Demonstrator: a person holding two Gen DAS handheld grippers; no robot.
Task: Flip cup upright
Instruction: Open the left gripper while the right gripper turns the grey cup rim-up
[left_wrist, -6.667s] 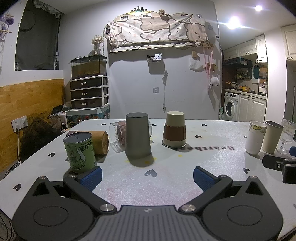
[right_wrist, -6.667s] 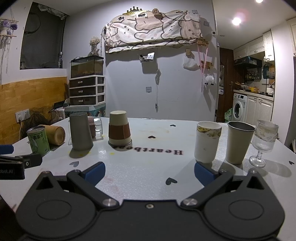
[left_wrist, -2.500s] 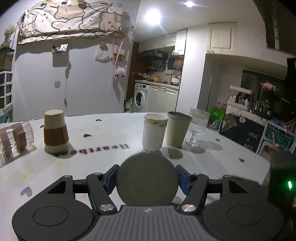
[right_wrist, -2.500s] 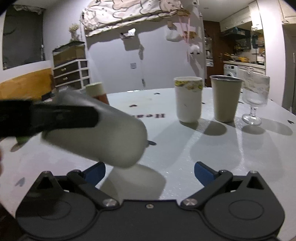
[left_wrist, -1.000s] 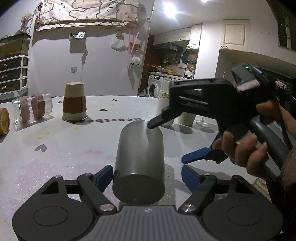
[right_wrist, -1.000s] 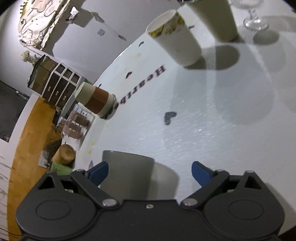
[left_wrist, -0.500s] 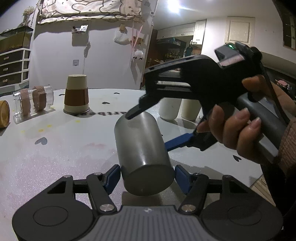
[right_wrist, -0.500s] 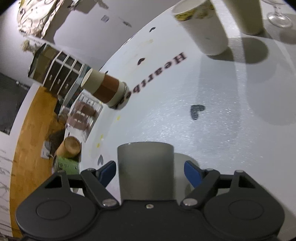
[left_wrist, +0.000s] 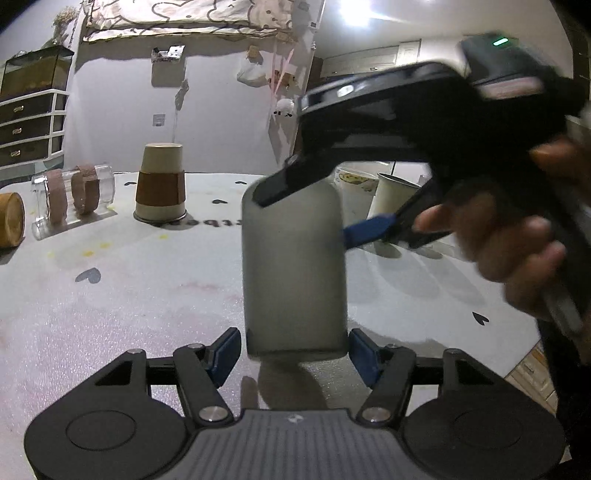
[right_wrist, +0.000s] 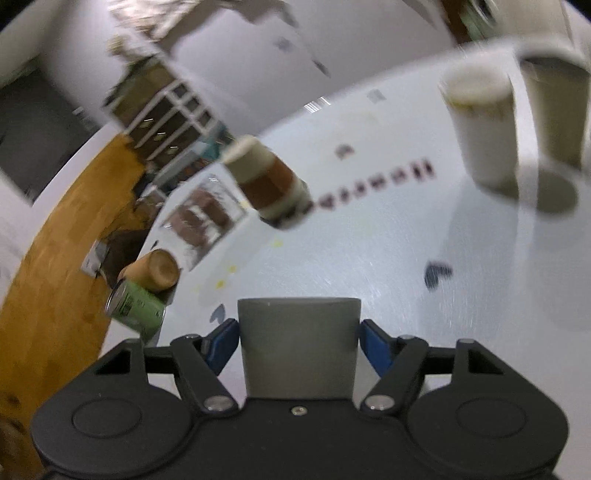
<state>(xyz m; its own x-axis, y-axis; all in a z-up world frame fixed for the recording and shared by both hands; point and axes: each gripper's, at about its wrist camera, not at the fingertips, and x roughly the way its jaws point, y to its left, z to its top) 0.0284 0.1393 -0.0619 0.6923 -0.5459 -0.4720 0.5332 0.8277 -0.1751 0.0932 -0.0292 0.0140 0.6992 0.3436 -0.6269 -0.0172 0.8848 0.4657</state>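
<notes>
The right gripper (right_wrist: 299, 347) pinches the grey cup (right_wrist: 298, 345) between its blue pads (right_wrist: 221, 341), low in the centre of the right wrist view. The left gripper (left_wrist: 293, 350) sits at the bottom centre of its own view with its pads just beside the cup's (left_wrist: 293, 273) near end; a thin gap shows on each side, so it looks spread rather than pressing.

Only the left view shows the right gripper from outside: a black body across the upper right, blurred, with a hand (left_wrist: 517, 236) around its handle and one blue pad on the cup's right side. Only the right view shows the green can (right_wrist: 135, 308) and wooden cup (right_wrist: 155, 269) at left centre; this view is tilted and smeared.

In the left view the cup's long axis runs up the frame, rounded closed end uppermost, flat end near the pads. Whether the cup touches the table (left_wrist: 147, 288) cannot be told. In the right view only its side wall is visible.

Beyond stand a paper cup (left_wrist: 160, 184) upside down, a clear jar (left_wrist: 72, 195) on its side, and two upright cups (right_wrist: 484, 125) at upper right.
</notes>
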